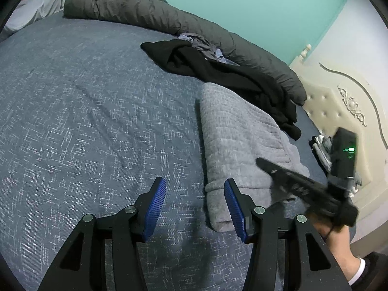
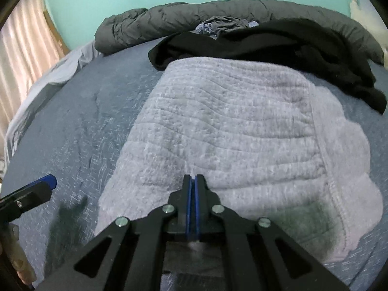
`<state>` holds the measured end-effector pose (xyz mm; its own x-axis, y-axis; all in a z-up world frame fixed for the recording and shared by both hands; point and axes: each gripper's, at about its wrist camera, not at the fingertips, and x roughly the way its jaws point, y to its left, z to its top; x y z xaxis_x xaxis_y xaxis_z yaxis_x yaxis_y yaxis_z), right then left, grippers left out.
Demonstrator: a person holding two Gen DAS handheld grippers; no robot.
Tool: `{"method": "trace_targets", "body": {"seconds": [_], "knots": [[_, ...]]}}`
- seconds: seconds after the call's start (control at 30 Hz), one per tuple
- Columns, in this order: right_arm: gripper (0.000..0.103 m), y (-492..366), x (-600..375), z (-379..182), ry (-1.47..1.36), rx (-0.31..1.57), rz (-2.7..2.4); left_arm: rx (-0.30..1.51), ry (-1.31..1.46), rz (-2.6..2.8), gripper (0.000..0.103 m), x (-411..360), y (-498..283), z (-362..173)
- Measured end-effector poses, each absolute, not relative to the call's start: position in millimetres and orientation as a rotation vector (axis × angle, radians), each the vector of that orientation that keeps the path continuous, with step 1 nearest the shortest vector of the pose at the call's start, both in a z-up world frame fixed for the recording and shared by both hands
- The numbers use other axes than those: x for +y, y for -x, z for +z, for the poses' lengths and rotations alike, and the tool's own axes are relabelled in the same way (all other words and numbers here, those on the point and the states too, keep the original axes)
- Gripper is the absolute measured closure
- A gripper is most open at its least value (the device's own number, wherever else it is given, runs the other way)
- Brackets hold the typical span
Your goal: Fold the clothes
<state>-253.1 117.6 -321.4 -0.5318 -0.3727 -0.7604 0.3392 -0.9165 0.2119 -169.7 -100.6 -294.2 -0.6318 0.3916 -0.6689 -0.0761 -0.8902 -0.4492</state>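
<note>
With the grey sweatshirt (image 2: 218,131) lying part-folded on the bed (image 1: 84,121), the right claw (image 2: 193,181) is pinching shut—seemingly on nothing—while the left claw (image 1: 195,194) is hovering wide open and empty, and should be gripping the near hem squarely.

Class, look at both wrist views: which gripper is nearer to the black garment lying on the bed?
Right. The right gripper is shut over the grey garment, which borders the black garment. The left gripper hangs open, farther back.

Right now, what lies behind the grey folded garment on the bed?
A black garment lies behind the grey garment, then a dark grey duvet. Whatever the black one covers is hidden.
</note>
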Motion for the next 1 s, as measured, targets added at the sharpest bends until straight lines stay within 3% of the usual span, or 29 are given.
{"method": "trace_targets", "body": {"seconds": [0.43,0.6,0.77,1.0], "knots": [[0.102,250,154,-298,-1.143,-0.130,-2.469,-0.534,1.189,2.526,0.049,-76,179,-299],[0.102,292,193,-282,-1.165,-0.171,-2.578,-0.535,1.194,2.519,0.049,-70,183,-302],[0.102,329,207,-293,-1.275,-0.094,-2.554,-0.523,1.206,2.517,0.049,-67,187,-304],[0.102,354,232,-325,-1.426,-0.174,-2.509,-0.504,1.237,2.499,0.049,-62,193,-312]]}}
